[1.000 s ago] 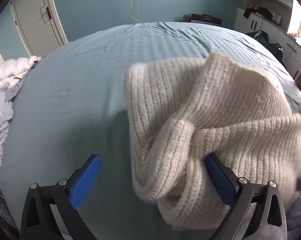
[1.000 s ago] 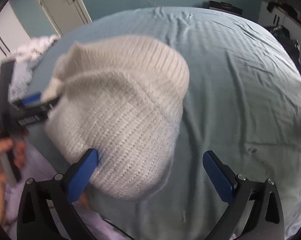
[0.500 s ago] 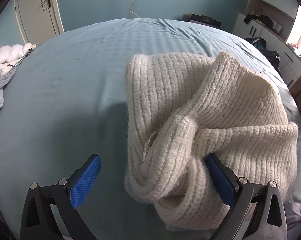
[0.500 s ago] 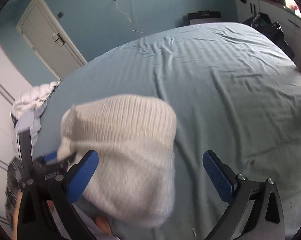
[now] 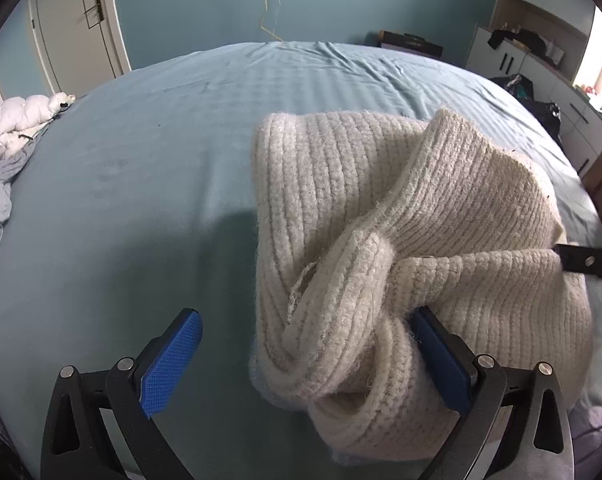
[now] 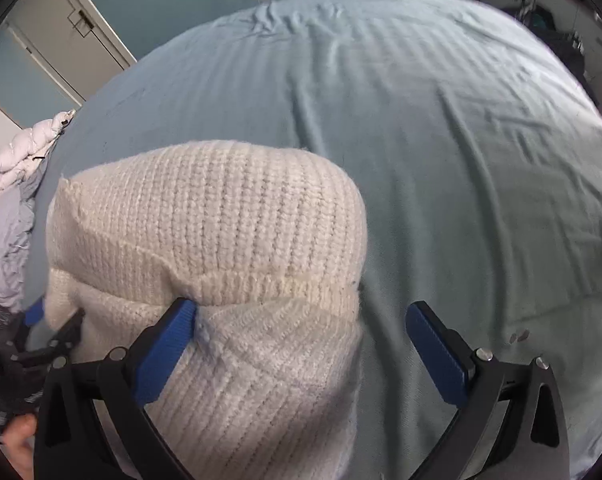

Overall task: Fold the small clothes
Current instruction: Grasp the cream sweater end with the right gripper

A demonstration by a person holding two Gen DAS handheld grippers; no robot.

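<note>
While the left wrist view is mostly bed (image 5: 149, 168), you get a decent look at the room too: pale teal sheet with faint stripes, teal wall behind it, a white door (image 5: 77, 20) at the far left, and white cabinets (image 5: 541, 60) with stuff piled on top at the far right. A white puffy jacket (image 5: 13, 120) sits bunched at the bed's left edge. The cream knit sweater (image 5: 401, 208) lies crumpled on the right half of the bed, twisted into a knot-like fold near the camera. The left tongs (image 5: 305, 356) are spread wide, gripping nothing; the right blue pad is touching the knit and the left one is over bare sheet. A black bar of the right tongs (image 5: 589, 262) pokes in from the right edge against the sweater.

Over in the right wrist view, the sweater (image 6: 221, 240) shows its smoother side, humped up on the near left of the bed (image 6: 441, 140). The right tongs (image 6: 301, 344) are also wide open, with the left pad pressed against a fold of the knit and the right pad over the sheet. Only this view shows the left tongs (image 6: 41, 340) from outside at the lower left, plus a bit of hand (image 6: 19, 438) under them. The door (image 6: 53, 32) and jacket (image 6: 25, 148) show up here as well; the cabinets are just a blur.
</note>
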